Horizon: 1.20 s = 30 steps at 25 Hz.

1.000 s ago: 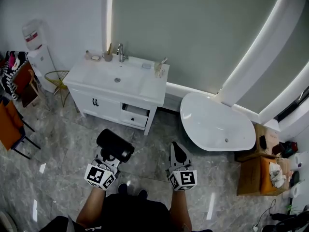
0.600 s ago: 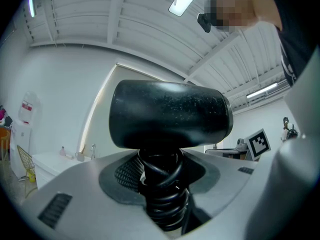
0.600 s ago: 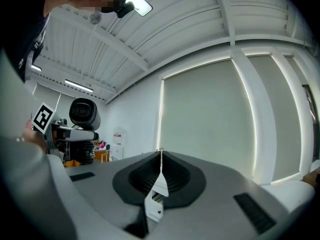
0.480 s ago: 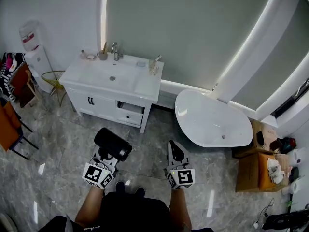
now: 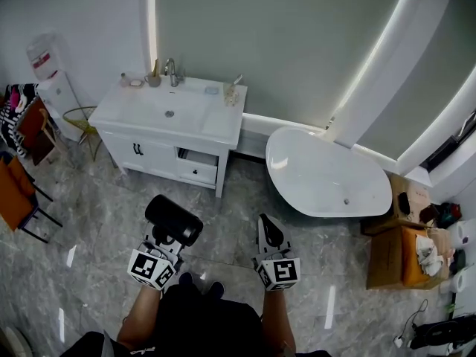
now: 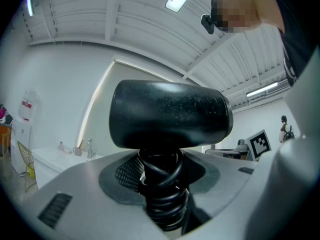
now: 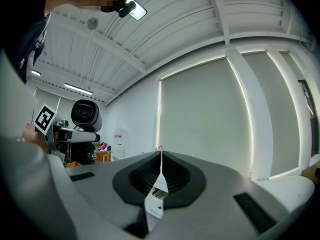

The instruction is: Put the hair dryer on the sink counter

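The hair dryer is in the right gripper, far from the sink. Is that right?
No, the hair dryer is in the left gripper, as the left gripper view shows. It is far from the sink.

Head camera high and steep; two jaw cameras low and level.
Head view looks forward and down from above the person, with the sink bench [image 5: 195, 122] and bathtub [image 5: 327, 177] far ahead. Left gripper view sits close behind its jaws, the hair dryer [image 6: 170, 114] filling the frame, the same sink bench small at left. Right gripper view faces the grey wall [image 7: 200, 114] and shows that hair dryer at its left edge.
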Available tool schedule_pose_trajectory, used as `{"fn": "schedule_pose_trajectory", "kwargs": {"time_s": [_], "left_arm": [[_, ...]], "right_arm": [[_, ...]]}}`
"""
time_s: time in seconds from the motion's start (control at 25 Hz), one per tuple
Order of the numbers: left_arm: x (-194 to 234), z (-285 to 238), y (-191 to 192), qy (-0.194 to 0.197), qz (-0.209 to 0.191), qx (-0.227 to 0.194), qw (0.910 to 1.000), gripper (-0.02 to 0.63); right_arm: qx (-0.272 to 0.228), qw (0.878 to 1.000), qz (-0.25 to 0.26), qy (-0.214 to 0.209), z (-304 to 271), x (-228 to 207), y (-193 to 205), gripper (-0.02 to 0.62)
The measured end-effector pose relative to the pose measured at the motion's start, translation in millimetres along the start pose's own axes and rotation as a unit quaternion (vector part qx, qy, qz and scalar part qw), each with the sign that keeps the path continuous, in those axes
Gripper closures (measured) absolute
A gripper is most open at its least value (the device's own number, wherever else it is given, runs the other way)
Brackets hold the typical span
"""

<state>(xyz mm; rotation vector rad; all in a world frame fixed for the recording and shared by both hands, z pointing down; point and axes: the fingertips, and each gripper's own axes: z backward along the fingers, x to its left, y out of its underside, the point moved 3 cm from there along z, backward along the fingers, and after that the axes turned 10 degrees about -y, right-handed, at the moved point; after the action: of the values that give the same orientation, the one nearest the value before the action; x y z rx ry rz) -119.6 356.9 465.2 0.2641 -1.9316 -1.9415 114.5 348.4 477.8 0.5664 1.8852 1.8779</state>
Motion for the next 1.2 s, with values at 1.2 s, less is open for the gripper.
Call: {"fn": "schedule_pose_trajectory", "kwargs": {"time_s": [1.2], "left_arm": [[30, -59, 21, -0.028, 0.018, -0.007, 0.9994, 0.393]], "right_arm": [[0.005, 1.0, -0.001, -0.027, -59, -42, 15, 0.565]]}}
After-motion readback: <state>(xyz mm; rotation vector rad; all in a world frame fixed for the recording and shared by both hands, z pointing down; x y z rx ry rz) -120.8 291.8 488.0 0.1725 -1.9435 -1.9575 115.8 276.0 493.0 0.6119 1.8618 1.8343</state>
